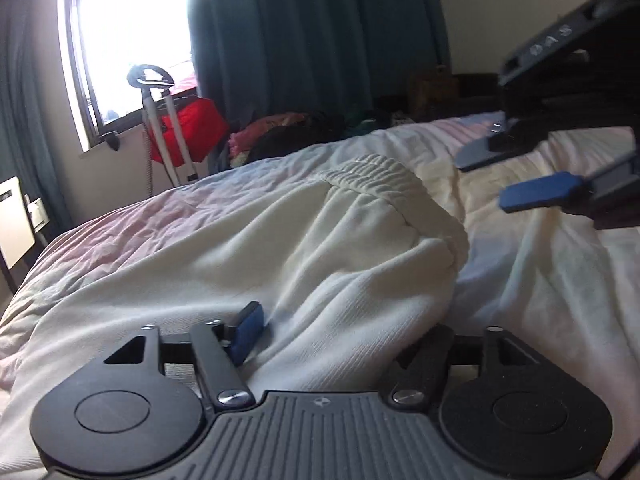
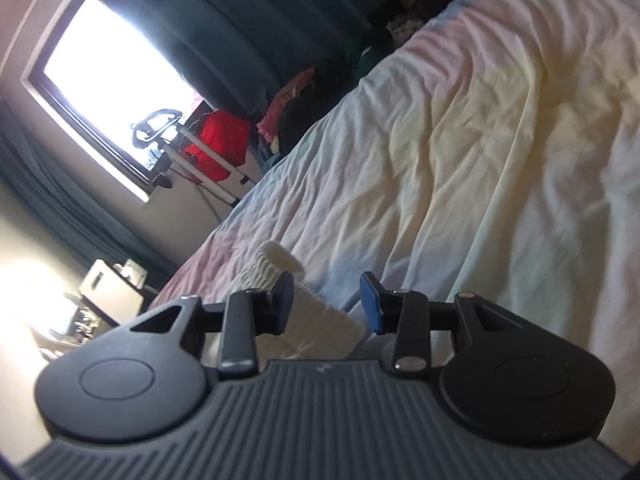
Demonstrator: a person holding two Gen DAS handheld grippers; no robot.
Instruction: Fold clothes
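The white garment point(image 1: 304, 240) is lying rumpled on the bed point(image 1: 540, 280), looking soft and light, best taken at its elastic waistband point(image 1: 372, 172); the left gripper point(image 1: 340, 332) is straddling cloth, jaws spread, while the right gripper point(image 2: 326, 302) is standing part-open about a ribbed fold.

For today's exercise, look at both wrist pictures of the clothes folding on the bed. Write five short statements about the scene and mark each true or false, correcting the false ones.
1. A white garment with a gathered waistband lies on the bed. True.
2. The left gripper is clamped shut. False: its jaws stand apart, with white cloth lying between them.
3. A red bag stands below the window. True.
4. The curtains are yellow. False: they are dark teal.
5. The right gripper is not in the left wrist view. False: it shows at the right edge, above the bed.
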